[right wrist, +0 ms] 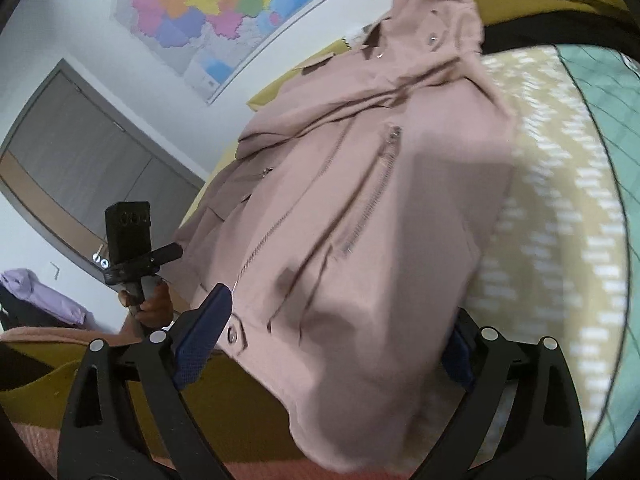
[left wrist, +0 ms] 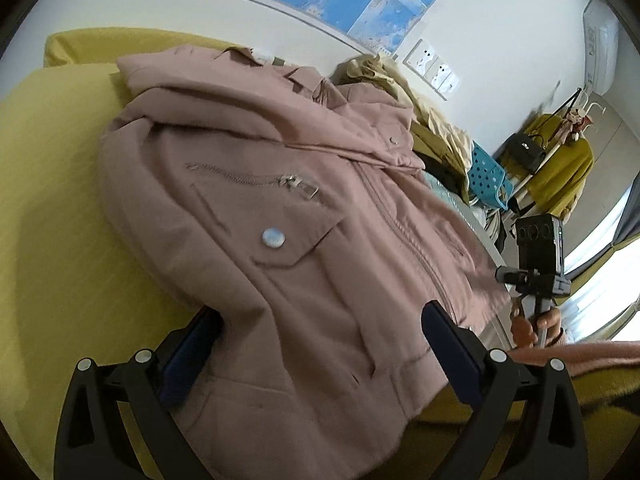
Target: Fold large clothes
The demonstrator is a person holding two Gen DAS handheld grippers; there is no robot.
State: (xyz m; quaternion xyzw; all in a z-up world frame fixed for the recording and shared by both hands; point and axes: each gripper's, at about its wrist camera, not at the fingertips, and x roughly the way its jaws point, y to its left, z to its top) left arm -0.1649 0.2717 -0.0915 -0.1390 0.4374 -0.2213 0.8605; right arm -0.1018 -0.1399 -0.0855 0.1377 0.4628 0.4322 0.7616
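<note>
Jacket (left wrist: 288, 216), dusty pink, zip-front, lying face up on a yellow bed sheet (left wrist: 48, 184). Collar end toward the wall, hem toward both cameras. Chest zipper (left wrist: 256, 178) with silver pull, set at a slant; below it a flap pocket with one pale round snap button (left wrist: 273, 237). Main front zipper (right wrist: 288, 208) runs down the middle; a second slanted pocket zipper (right wrist: 376, 188) shows in the right wrist view. Fabric creased, one sleeve folded over the body near the collar.

Left gripper (left wrist: 320, 352): jaws spread wide, one blue-padded finger on either side of the jacket's hem; cloth passes between them, not pinched. The left finger sits partly under the jacket's edge.

Right gripper (right wrist: 340, 344): jaws likewise spread wide, straddling the hem on the other side; the far finger is mostly hidden by pink cloth. The picture is blurred here, so whether cloth touches the pads cannot be told.

Each wrist view shows the other handheld unit, gripped by a bare hand (right wrist: 154, 304).

Surroundings: pile of olive and cream garments (left wrist: 424, 112) just beyond the collar; teal perforated basket (left wrist: 490, 178) beside it; mustard garment on a rack (left wrist: 560, 168); wall map (right wrist: 208, 12); grey door (right wrist: 88, 160); lilac cloth (right wrist: 44, 292); patterned cream blanket (right wrist: 560, 184) to the jacket's right.
</note>
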